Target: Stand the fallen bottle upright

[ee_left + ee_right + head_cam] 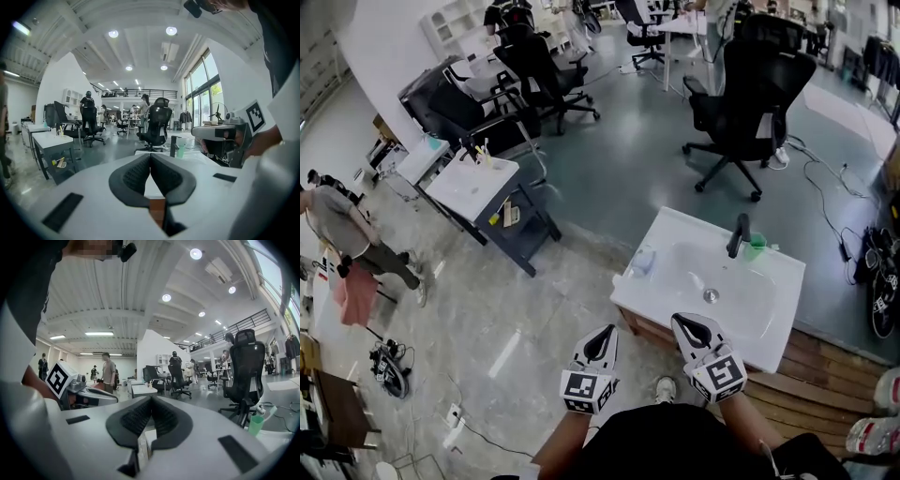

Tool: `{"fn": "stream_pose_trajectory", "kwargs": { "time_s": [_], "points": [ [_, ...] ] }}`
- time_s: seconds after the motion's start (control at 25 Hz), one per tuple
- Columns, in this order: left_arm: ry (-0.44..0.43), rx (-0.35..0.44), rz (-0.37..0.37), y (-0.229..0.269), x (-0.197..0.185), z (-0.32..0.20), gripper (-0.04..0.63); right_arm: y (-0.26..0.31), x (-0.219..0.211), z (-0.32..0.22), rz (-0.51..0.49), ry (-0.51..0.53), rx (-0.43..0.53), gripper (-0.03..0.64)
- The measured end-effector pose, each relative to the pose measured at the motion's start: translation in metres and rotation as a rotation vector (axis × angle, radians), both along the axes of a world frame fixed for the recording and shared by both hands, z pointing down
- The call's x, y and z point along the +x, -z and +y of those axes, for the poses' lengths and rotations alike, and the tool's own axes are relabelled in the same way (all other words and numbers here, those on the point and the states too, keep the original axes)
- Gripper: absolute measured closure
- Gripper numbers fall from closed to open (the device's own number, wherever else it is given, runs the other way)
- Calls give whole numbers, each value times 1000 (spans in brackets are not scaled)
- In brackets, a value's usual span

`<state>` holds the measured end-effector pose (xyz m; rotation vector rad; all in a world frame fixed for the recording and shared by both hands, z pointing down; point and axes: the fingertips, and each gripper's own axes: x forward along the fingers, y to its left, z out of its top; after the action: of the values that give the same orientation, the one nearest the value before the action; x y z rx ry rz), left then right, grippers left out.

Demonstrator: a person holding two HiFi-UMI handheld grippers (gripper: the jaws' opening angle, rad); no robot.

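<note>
- Left claw (607, 332): held low in the head view, short of the washbasin's (773, 281) near-left corner. In its own view the left claw (150, 157) has both black pads pressed together at the tips, with nothing between them.
- Right claw (685, 323): just beside the left one, with its tip over the washbasin's near rim. In the right gripper view the right claw (151, 400) is likewise closed tight and empty.
- Bottle (642, 262): clear, lying on its side on the flat left rim of the washbasin, ahead of both claws and apart from them.
- Washbasin: white and rectangular, resting on a wooden cabinet (811, 370). A black tap (737, 235) stands at its far edge, and a green cup (756, 247) stands upright just beside the tap.
- Surroundings: a black office chair (750, 98) stands beyond the washbasin on the grey floor. A second white basin stand (473, 185) is at the left, and a person (342, 228) stands near the left edge.
</note>
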<state>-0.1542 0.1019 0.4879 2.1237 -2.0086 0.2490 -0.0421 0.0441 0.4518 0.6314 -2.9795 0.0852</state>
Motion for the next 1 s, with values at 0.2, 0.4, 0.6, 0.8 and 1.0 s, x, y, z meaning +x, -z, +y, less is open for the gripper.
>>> {"fn": "stream_pose_trajectory", "kwargs": {
  "time_s": [0.2, 0.4, 0.6, 0.8, 1.0],
  "points": [
    [6, -6, -6, 2, 3, -49, 577, -6, 4, -47, 7, 9, -12, 601],
    [28, -32, -4, -4, -3, -82, 577, 0, -2, -82, -4, 26, -7, 601],
    [21, -55, -3, -13, -7, -109, 577, -7, -4, -109, 3, 15, -11, 601],
    [-16, -76, 0, -25, -23, -142, 577, -26, -13, -135, 34, -9, -36, 601],
    [-72, -82, 14, -39, -39, -185, 577, -29, -35, -165, 34, -39, -49, 601]
  ]
}}
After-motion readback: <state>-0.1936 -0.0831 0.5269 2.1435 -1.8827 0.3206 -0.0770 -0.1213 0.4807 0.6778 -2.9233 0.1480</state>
